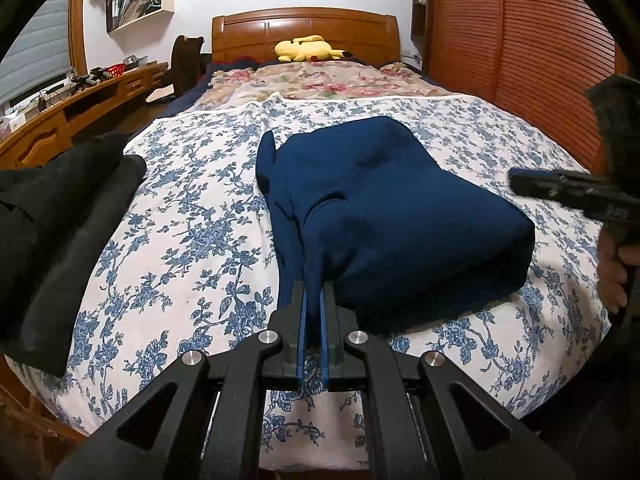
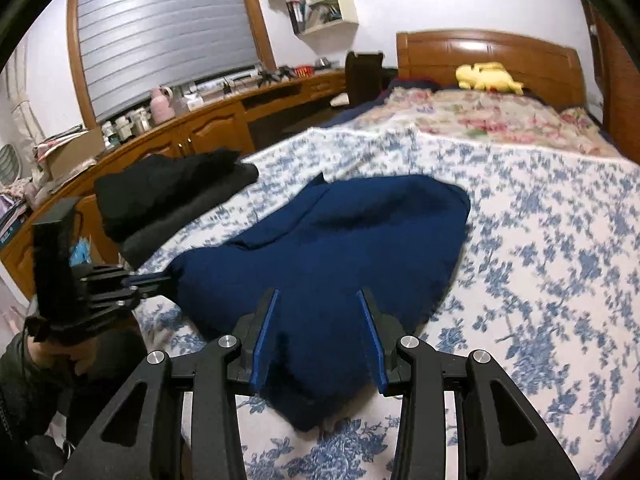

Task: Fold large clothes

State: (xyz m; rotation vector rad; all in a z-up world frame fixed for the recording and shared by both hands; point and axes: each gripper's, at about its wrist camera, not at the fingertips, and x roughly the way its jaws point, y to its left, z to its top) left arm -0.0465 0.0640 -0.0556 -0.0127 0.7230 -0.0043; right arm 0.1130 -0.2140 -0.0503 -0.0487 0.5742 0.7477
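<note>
A navy blue garment [image 1: 384, 216] lies folded in a thick bundle on the blue-flowered bed sheet [image 1: 192, 240]. My left gripper [image 1: 314, 292] is shut on the garment's near left edge, pinching a fold of cloth. In the right wrist view the same garment [image 2: 340, 256] spreads in front of my right gripper [image 2: 318, 300], whose jaws stand open and empty just above its near end. The left gripper [image 2: 160, 280] shows there at the left, shut on the garment's corner. The right gripper also shows at the right edge of the left wrist view [image 1: 532, 184].
A stack of folded black clothes [image 1: 60, 220] sits on the bed's left edge, also in the right wrist view [image 2: 172, 196]. A flowered quilt [image 1: 320, 80] and yellow plush toy [image 1: 308, 50] lie near the wooden headboard. A long wooden desk [image 2: 192, 128] runs along the left wall.
</note>
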